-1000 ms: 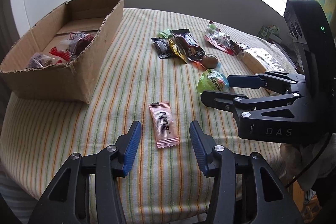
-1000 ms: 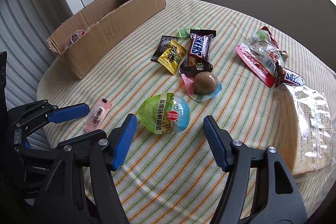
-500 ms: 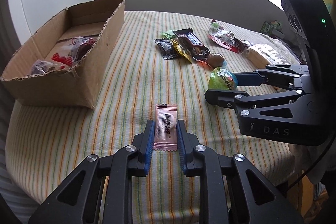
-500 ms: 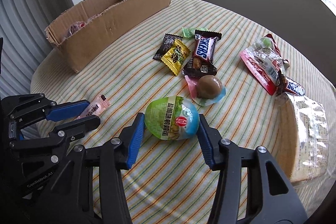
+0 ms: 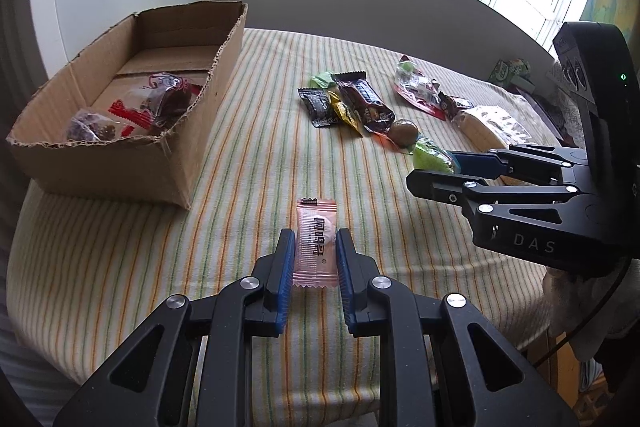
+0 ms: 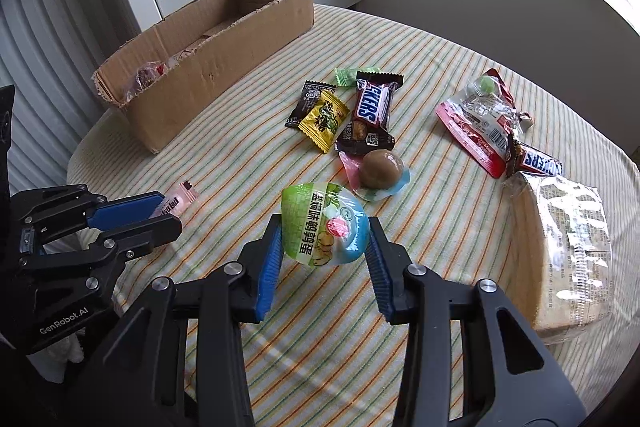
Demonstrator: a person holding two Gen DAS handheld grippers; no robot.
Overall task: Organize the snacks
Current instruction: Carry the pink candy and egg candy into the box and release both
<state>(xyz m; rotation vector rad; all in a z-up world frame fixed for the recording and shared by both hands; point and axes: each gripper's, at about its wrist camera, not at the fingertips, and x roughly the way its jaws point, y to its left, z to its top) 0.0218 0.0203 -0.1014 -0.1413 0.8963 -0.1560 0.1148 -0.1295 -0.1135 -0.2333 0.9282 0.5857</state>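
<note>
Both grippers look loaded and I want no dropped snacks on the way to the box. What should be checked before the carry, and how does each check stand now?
1. Left gripper shut on the pink candy packet: ok, both pads touch its long edges.
2. Right gripper shut on the green egg pouch: ok, pads press both sides.
3. Pouch lifted off the striped tablecloth: cannot tell.
4. Cardboard box open on top with room: ok, a few wrapped snacks lie at its near end.
5. Grippers apart from each other: ok, a gap shows in both views.
6. Path to the box free of the loose snacks: ok, the Snickers bar and its neighbours lie off to the right.
</note>
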